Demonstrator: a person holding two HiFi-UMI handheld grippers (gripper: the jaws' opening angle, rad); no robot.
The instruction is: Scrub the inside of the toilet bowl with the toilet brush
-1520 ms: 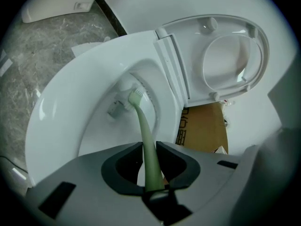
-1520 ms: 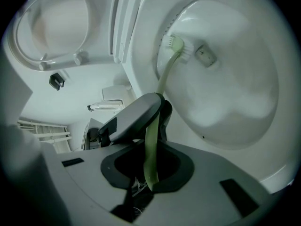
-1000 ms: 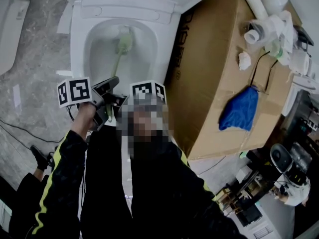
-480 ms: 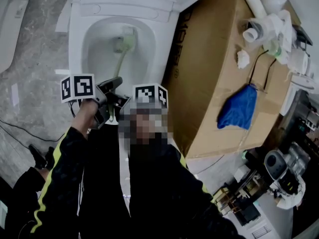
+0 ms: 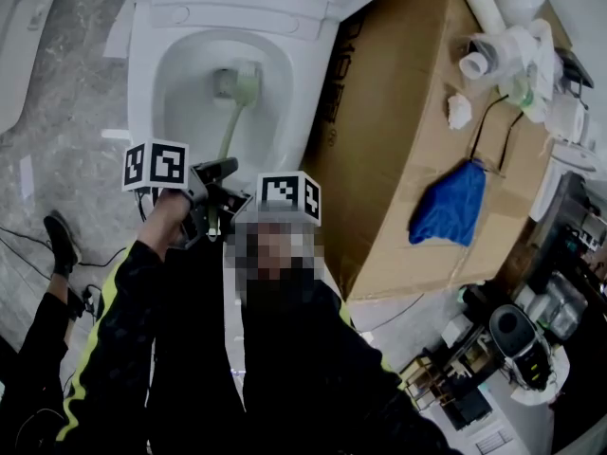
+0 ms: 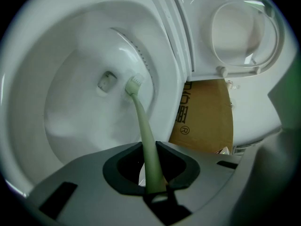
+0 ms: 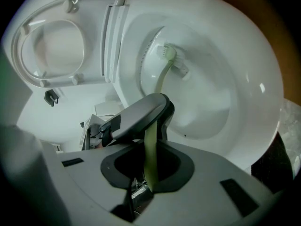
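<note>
You are mid-scrub. Your left gripper [image 6: 151,175] and right gripper [image 7: 149,175] both clamp the handle of the pale green plastic toilet brush [image 5: 229,126], its head low inside the white ceramic toilet bowl [image 5: 142,83]. Next, sweep the bristles around the wall. Your left arm reaches down over the front rim.

Cardboard box [image 5: 417,140]: large, brown, printed side, just right of the jaws.
Blue cloth [image 5: 450,205]: crumpled on the box top, well right of the jaws.
White pipe fittings [image 5: 498,45]: box's far right corner, beyond the jaws.
White wad [image 5: 459,112]: near the fittings.
Grey marbled floor [image 5: 57,93]: left of the jaws.
Black shoe [image 5: 59,240]: on that floor.
</note>
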